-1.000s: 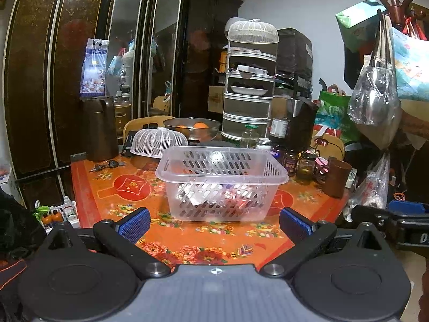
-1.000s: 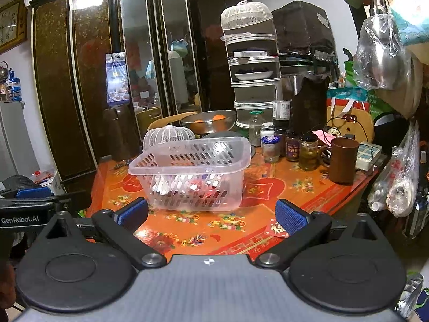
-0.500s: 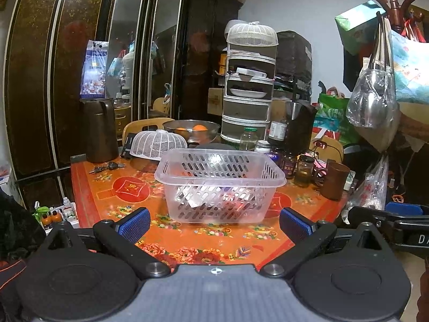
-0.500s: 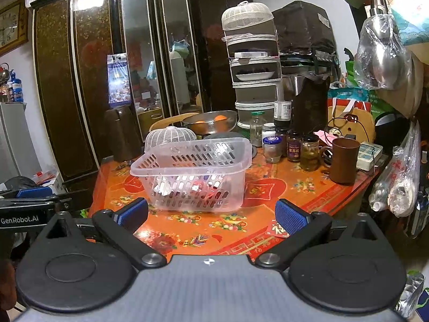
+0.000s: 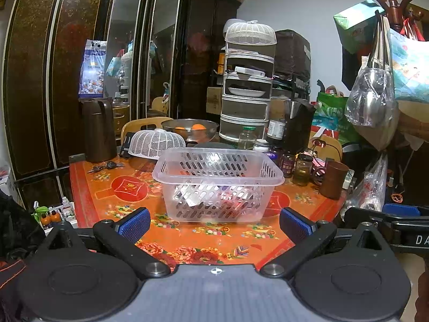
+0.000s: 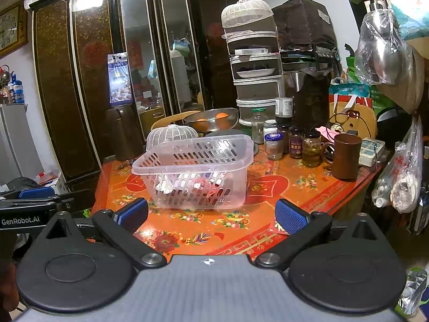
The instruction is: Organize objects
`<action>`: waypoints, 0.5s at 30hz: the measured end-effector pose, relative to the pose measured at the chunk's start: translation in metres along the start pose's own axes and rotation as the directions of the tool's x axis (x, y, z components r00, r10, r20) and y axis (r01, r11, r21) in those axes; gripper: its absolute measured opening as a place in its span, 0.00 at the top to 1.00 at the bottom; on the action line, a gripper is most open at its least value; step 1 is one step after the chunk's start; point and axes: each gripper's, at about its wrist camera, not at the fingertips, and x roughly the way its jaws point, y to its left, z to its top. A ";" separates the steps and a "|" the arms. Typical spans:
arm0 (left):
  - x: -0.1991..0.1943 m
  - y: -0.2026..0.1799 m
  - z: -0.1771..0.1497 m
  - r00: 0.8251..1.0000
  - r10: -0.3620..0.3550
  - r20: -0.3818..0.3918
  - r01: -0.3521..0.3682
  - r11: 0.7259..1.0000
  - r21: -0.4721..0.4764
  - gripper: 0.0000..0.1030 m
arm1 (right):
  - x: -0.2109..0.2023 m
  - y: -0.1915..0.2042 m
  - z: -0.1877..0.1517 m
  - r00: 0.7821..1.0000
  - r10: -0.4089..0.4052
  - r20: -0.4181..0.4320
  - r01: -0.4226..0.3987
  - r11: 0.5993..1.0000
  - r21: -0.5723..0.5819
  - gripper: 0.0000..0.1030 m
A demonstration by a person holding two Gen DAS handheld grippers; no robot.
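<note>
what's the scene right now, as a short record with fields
surface: table with orange floral cloth
basket: clear, slotted, upright, small items inside
behind basket: white mesh cover, bowl of oranges
right of basket: jars, brown mug
left hand-held gripper: open, empty, short of basket
right hand-held gripper: open, empty, short of basket

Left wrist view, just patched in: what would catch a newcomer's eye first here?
The clear slotted plastic basket stands mid-table on the orange floral tablecloth, with small items inside it, framed between the open left gripper. Behind it rises a white tiered food-cover tower, with a metal bowl of oranges to its left. A row of jars and a brown mug sit at the basket's right.
</note>
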 end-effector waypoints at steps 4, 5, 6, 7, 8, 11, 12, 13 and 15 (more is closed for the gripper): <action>0.000 -0.001 0.000 1.000 0.001 -0.001 -0.001 1.000 0.002 0.00 | 0.000 0.002 -0.001 1.000 0.000 -0.002 0.000 1.000 -0.011 0.00; 0.000 -0.001 0.000 1.000 0.000 0.000 0.000 1.000 0.001 0.00 | 0.001 0.002 -0.001 1.000 -0.001 -0.003 0.001 1.000 -0.014 0.00; 0.000 -0.001 0.000 1.000 0.000 -0.001 0.000 1.000 0.002 0.00 | 0.001 0.002 -0.001 1.000 -0.001 -0.005 0.001 1.000 -0.017 0.00; 0.000 -0.001 0.000 1.000 0.001 -0.001 -0.001 1.000 0.002 0.00 | 0.001 0.002 -0.001 1.000 -0.001 -0.006 0.001 1.000 -0.018 0.00; 0.000 -0.001 0.000 1.000 0.001 0.000 -0.001 1.000 0.002 0.00 | 0.001 0.002 -0.001 1.000 -0.001 -0.007 0.001 1.000 -0.019 0.00; 0.000 -0.001 0.000 1.000 0.000 -0.002 0.000 1.000 0.001 0.00 | 0.001 0.002 -0.001 1.000 -0.001 -0.008 0.001 1.000 -0.019 0.00; 0.000 -0.001 0.000 1.000 0.001 -0.001 -0.001 1.000 0.000 0.00 | 0.001 0.002 -0.001 1.000 -0.001 -0.007 0.001 1.000 -0.019 0.00; 0.000 -0.001 0.000 1.000 0.000 -0.001 0.000 1.000 0.000 0.00 | 0.001 0.003 -0.001 1.000 -0.001 -0.008 0.001 1.000 -0.019 0.00; 0.000 -0.001 0.000 1.000 0.000 -0.001 0.000 1.000 0.001 0.00 | 0.001 0.002 -0.001 1.000 -0.002 -0.008 0.002 1.000 -0.020 0.00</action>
